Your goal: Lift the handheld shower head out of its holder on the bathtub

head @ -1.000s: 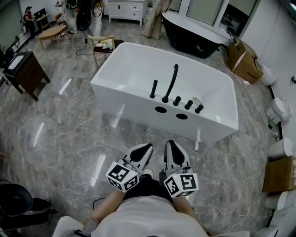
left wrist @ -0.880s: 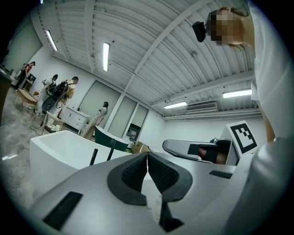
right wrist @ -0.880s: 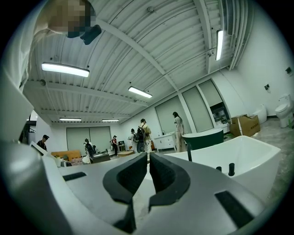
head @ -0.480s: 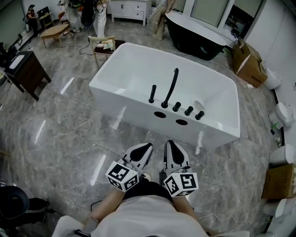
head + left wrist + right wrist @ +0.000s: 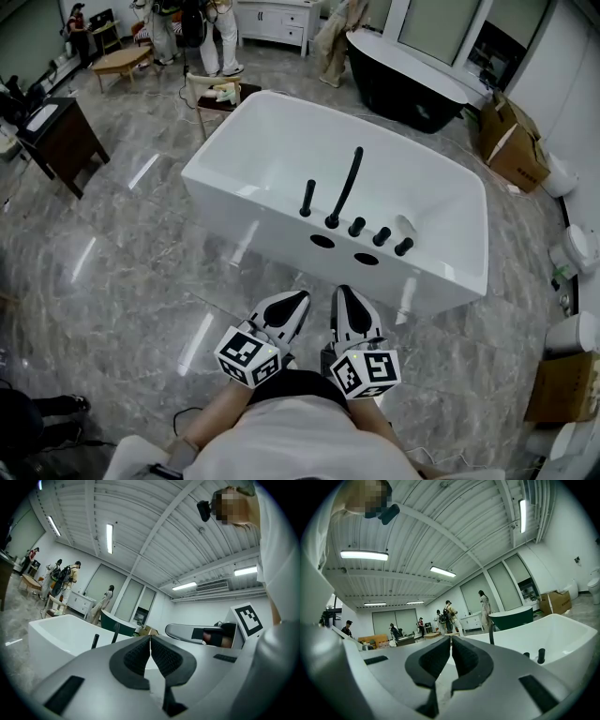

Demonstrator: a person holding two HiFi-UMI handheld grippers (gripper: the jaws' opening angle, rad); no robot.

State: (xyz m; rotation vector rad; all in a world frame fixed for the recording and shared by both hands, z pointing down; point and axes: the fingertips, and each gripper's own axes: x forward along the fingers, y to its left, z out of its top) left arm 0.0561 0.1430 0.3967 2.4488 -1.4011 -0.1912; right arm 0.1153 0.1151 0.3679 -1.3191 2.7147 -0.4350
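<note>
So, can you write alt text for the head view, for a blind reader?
Seen from above, a white bathtub with black fittings on its near rim stands on a grey marble floor. Below it, the person's left gripper and right gripper point toward the tub, jaws closed, not touching it.

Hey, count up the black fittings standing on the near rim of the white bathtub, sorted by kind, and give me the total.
Handheld shower head: 1
Curved spout: 1
Round knobs: 3
Total: 5
</note>
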